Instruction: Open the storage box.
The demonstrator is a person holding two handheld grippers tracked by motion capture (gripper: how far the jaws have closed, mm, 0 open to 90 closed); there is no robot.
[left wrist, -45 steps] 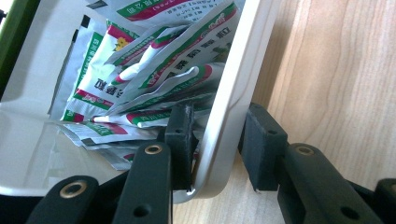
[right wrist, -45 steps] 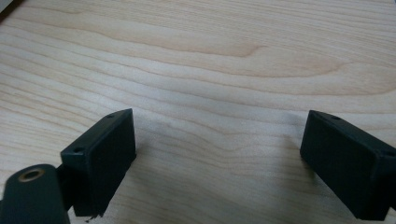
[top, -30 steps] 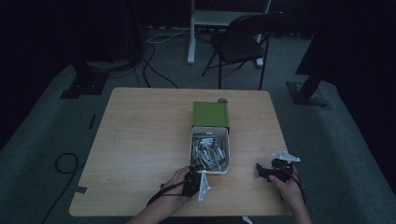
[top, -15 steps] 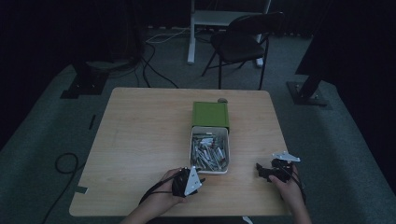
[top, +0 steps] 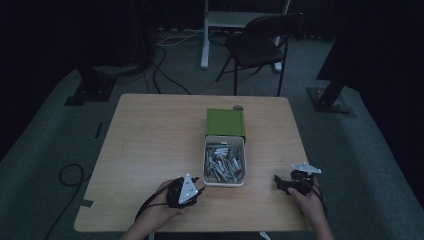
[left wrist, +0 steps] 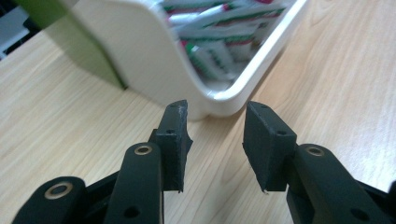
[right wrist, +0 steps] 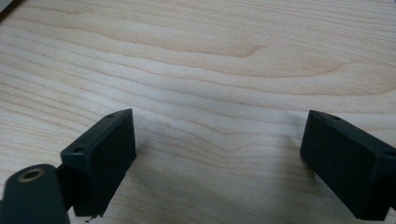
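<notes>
While its jaws stand partly apart on nothing, the left gripper [left wrist: 215, 144] points at the near corner of the white tray [left wrist: 154, 60] of packets [left wrist: 212, 53]. Well right of that tray, the right gripper [right wrist: 217, 163] gapes wide, empty over the table [right wrist: 210, 60].

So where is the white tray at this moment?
In the high view, the white tray lies at the table's centre, pulled out of the green box, with the left claw open near its front-left corner.
</notes>
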